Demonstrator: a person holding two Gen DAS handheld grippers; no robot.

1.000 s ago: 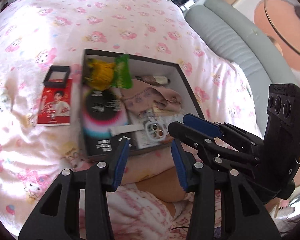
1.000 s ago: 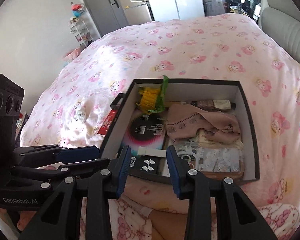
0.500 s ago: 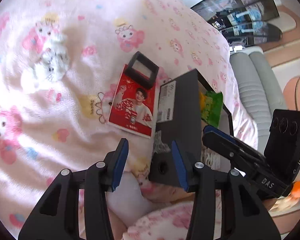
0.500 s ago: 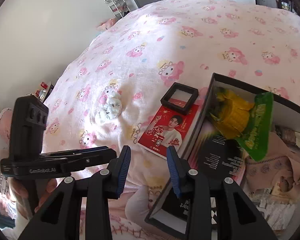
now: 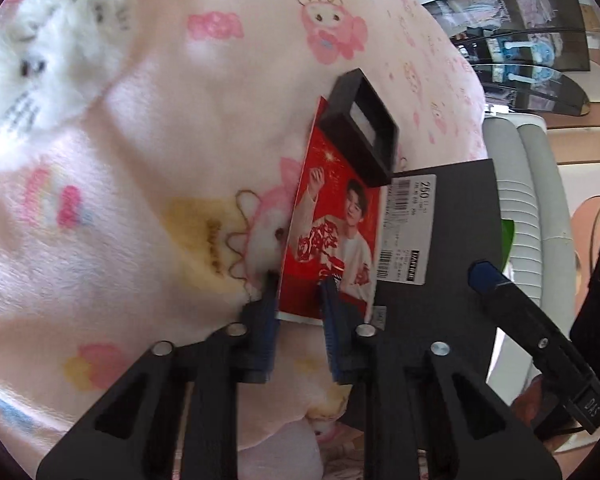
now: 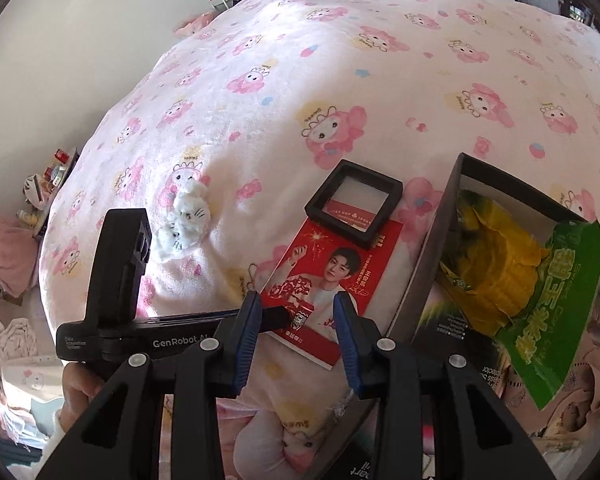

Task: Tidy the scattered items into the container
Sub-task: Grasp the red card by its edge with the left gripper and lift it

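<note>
A red photo card [image 5: 332, 236] [image 6: 328, 276] lies flat on the pink bedspread, just left of the dark box [image 5: 444, 248] [image 6: 432, 240]. A small black square frame [image 5: 362, 124] [image 6: 354, 204] rests on the card's far end. A white plush toy [image 6: 184, 216] [image 5: 32, 44] lies further left. My left gripper [image 5: 298, 292] is open, its fingertips straddling the card's near edge; it also shows in the right wrist view [image 6: 276, 316], one jaw over the card's corner. My right gripper [image 6: 296, 320] is open and empty above the card's near end.
The box holds a yellow item in a green snack bag [image 6: 532, 280], a black booklet [image 6: 456, 324] and beige cloth [image 6: 580, 376]. A grey padded headboard [image 5: 528, 200] stands behind the box. Clutter lies on the floor at far left [image 6: 40, 188].
Both grippers swung left from the box toward the red card. My left gripper dropped close to the bedspread and narrowed around the card's near edge.
</note>
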